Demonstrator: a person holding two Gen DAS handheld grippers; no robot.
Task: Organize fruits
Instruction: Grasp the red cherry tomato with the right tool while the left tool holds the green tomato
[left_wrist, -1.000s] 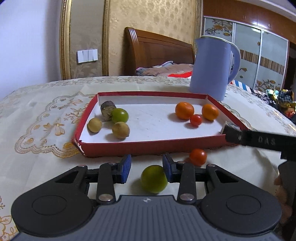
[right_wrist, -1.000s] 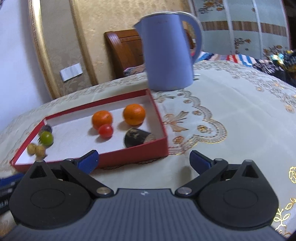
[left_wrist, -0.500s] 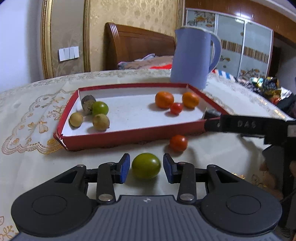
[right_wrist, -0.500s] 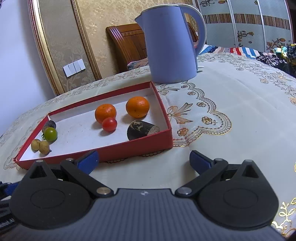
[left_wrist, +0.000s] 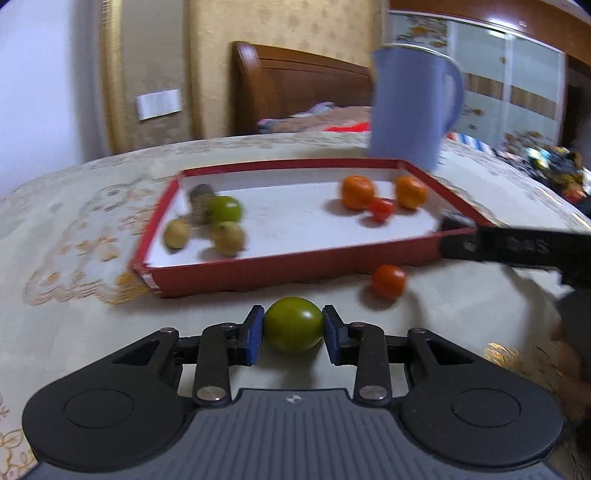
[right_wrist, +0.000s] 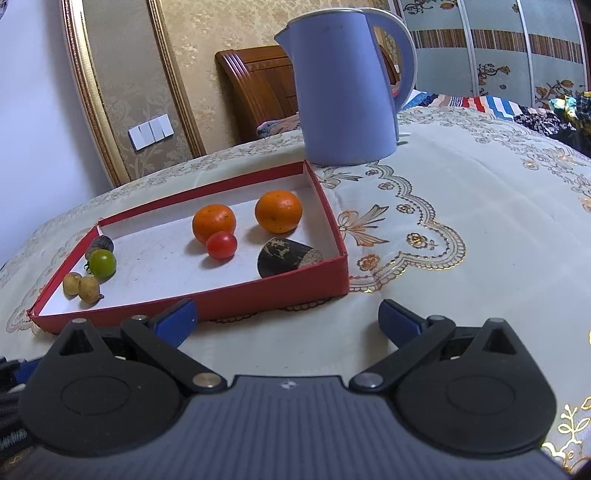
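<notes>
A: What takes up the most room?

B: The table (right_wrist: 480, 258), under a cream cloth with gold embroidery. Next is the blue kettle (right_wrist: 343, 88), upright just past the far corner of the red tray (right_wrist: 273, 295).

A: And in the tray?

B: A white floor with 2 groups. Toward the kettle end, 2 oranges: the left orange (right_wrist: 213, 222) and the right orange (right_wrist: 278, 211), with a red cherry tomato (right_wrist: 221, 245) touching the front of the left one. A dark cone-shaped piece (right_wrist: 284, 256) lies on its side by the near wall. At the other end sit a green tomato (right_wrist: 102, 263), a dark round fruit (right_wrist: 99, 244) behind it, and 2 small yellowish fruits (right_wrist: 81, 286) side by side.

A: The grippers?

B: The left gripper (left_wrist: 293, 328) has both blue pads pressed against a loose green tomato (left_wrist: 293, 325), pinching it just in front of the tray's near wall, outside the tray. I cannot tell whether it rests on the cloth or is lifted. The right gripper (right_wrist: 288, 319) has its fingers spread wide with nothing between them, low over the cloth by the tray's near corner.

A: Anything else loose?

B: 1 red tomato (left_wrist: 388, 281) on the cloth, just outside the near wall, to the right of the pinched one. The left view is blurred.
</notes>
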